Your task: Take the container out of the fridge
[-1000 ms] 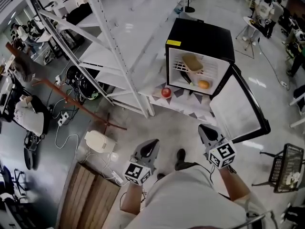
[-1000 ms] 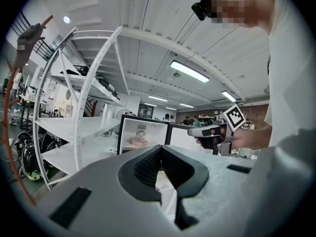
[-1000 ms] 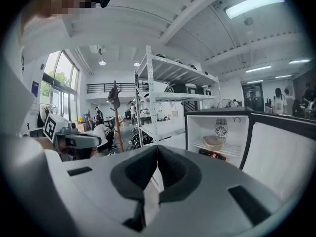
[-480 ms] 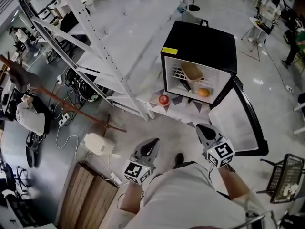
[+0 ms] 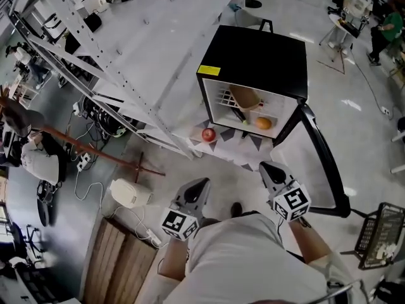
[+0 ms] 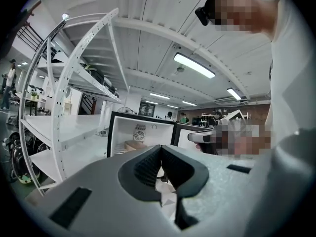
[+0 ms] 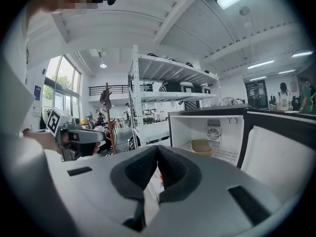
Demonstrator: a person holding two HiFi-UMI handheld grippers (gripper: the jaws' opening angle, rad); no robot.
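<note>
White steel shelving rack (image 5: 120, 62) across the left and top, largest of all. Just to its right, black mini fridge (image 5: 259, 49) on a low table (image 5: 237, 149) with a grey triangle pattern. Fridge door (image 5: 316, 163) swung wide open to the right, white lining showing. Wooden slatted panel (image 5: 120, 258) on the floor at the lower left, well apart from the fridge.

Nearer the camera, left gripper (image 5: 202, 183) and right gripper (image 5: 266, 167), each held out in front of the person, both pointing towards the open fridge and well short of it. Left claw closed, pads meeting at the tips, nothing between them. Right claw closed as well, and empty.

Inside the fridge, tan container (image 5: 245, 97) resting on the white wire shelf (image 5: 223, 97), about mid-shelf and towards the back wall, touched by neither gripper. Below it, near the right front edge of the fridge floor, an orange (image 5: 263, 123). Outside, near the left edge of the low table, a red apple (image 5: 208, 134), just beside the fridge's front left corner.
</note>
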